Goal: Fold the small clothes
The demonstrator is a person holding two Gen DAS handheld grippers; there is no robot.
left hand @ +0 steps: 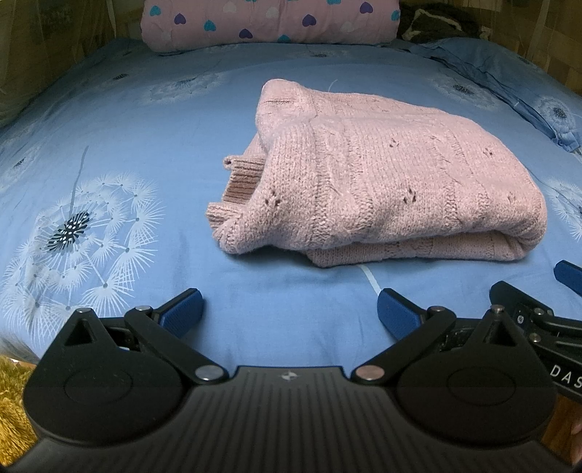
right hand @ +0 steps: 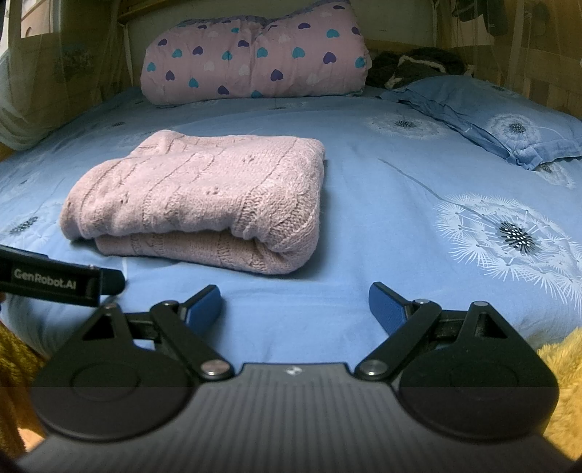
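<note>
A folded pink cable-knit sweater [left hand: 382, 174] is being left lying on the blue dandelion-print bedsheet [left hand: 145, 120]. The left gripper [left hand: 289, 309] and the right gripper [right hand: 294, 302] are being held spread wide and empty, short of it.

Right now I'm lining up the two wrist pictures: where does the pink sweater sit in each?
Left wrist: pink sweater right of centre, on the blue sheet.
Right wrist: left of centre.
Shared landmark: heart-print quilt at the far end of the bed.
</note>
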